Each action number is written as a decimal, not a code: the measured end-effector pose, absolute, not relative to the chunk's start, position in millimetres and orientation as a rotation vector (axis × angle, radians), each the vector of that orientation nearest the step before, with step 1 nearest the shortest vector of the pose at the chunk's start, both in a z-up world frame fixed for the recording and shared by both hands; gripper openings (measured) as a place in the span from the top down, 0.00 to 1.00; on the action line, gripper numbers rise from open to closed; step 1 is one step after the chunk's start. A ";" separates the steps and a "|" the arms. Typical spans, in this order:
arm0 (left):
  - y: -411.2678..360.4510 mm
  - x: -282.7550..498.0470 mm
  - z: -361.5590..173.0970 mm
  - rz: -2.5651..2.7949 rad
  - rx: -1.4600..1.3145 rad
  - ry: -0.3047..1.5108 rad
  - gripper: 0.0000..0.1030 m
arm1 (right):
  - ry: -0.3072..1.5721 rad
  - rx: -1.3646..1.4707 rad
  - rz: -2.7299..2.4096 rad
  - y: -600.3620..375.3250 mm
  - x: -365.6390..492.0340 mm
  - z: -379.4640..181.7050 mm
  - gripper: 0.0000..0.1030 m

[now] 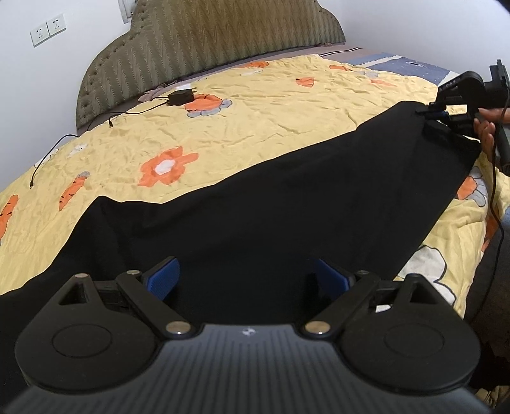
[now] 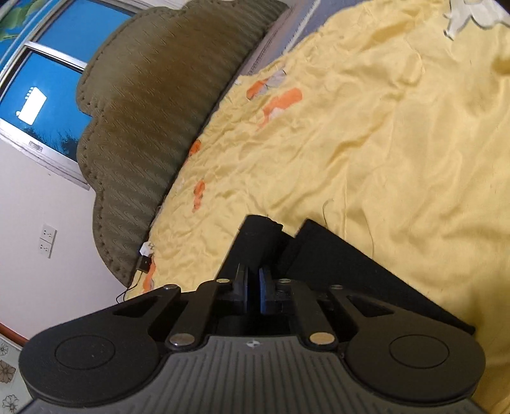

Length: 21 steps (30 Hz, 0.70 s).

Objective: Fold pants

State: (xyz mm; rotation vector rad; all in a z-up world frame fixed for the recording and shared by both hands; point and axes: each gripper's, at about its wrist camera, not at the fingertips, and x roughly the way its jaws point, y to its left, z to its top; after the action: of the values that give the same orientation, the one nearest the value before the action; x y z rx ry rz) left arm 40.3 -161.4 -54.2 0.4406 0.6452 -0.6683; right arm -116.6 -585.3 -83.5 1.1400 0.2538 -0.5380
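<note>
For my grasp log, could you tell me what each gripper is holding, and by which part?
The right gripper is shut on a far corner edge of the black pants. The left gripper is open over the near end, holding nothing.

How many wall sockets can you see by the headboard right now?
2. Both sit side by side on the white wall left of the headboard: one socket farther left, the other socket beside it. Others may be hidden behind the headboard.

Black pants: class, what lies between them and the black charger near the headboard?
Only bare yellow quilt separates the pants from the charger, seen from the left wrist.
</note>
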 end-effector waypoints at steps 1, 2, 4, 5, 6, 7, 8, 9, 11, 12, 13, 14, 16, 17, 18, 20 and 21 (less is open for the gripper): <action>-162.0 41.4 -54.5 -0.670 0.439 0.647 0.10 | 0.244 1.129 -0.534 -583.8 -117.0 -81.2 0.97; -162.2 42.3 -54.8 -0.670 0.437 0.649 0.10 | 0.235 1.115 -0.541 -581.5 -119.2 -77.5 0.97; -161.8 43.9 -54.6 -0.677 0.424 0.654 0.10 | 0.209 1.096 -0.544 -576.6 -126.9 -68.8 0.98; -161.3 44.7 -54.2 -0.681 0.417 0.657 0.10 | 0.193 1.085 -0.546 -573.1 -132.1 -61.6 0.98; -160.8 45.1 -53.4 -0.686 0.412 0.660 0.10 | 0.174 1.070 -0.543 -568.8 -138.1 -52.7 0.98; -160.0 45.3 -52.5 -0.692 0.410 0.661 0.10 | 0.155 1.050 -0.539 -563.6 -145.3 -43.2 0.98; -159.0 44.9 -51.7 -0.696 0.411 0.659 0.10 | 0.141 1.027 -0.537 -557.8 -152.9 -34.4 0.98; -158.1 44.4 -51.2 -0.699 0.413 0.655 0.10 | 0.133 1.005 -0.542 -551.9 -161.4 -27.1 0.98; -157.0 43.7 -50.4 -0.700 0.420 0.651 0.09 | 0.135 0.984 -0.572 -541.8 -181.4 -21.6 0.98; -156.4 44.0 -50.1 -0.702 0.420 0.651 0.09 | 0.150 0.987 -0.589 -539.6 -189.8 -24.5 0.98; -155.9 44.2 -49.8 -0.704 0.418 0.652 0.09 | 0.173 0.992 -0.609 -538.3 -195.2 -30.4 0.97; -155.7 44.5 -49.5 -0.705 0.416 0.651 0.09 | 0.198 1.003 -0.627 -537.6 -199.6 -38.2 0.98; -156.0 44.9 -48.3 -0.708 0.410 0.652 0.09 | 0.243 1.049 -0.645 -540.4 -204.8 -55.9 0.97; -156.4 44.8 -47.4 -0.710 0.408 0.654 0.09 | 0.254 1.073 -0.651 -541.3 -205.8 -63.0 0.97; -156.7 44.2 -45.8 -0.710 0.406 0.651 0.09 | 0.264 1.084 -0.659 -541.1 -206.9 -67.2 0.97; -155.2 40.9 -40.8 -0.720 0.397 0.637 0.08 | 0.273 1.071 -0.663 -536.8 -209.1 -69.0 0.98; -153.9 38.9 -38.8 -0.728 0.394 0.631 0.08 | 0.274 1.060 -0.664 -534.4 -210.1 -67.5 0.97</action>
State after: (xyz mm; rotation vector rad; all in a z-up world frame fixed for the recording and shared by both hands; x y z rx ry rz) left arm 38.9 -153.9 -38.8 0.3940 0.6305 -0.7279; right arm -210.1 -534.4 -67.5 1.0598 0.2736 -0.6640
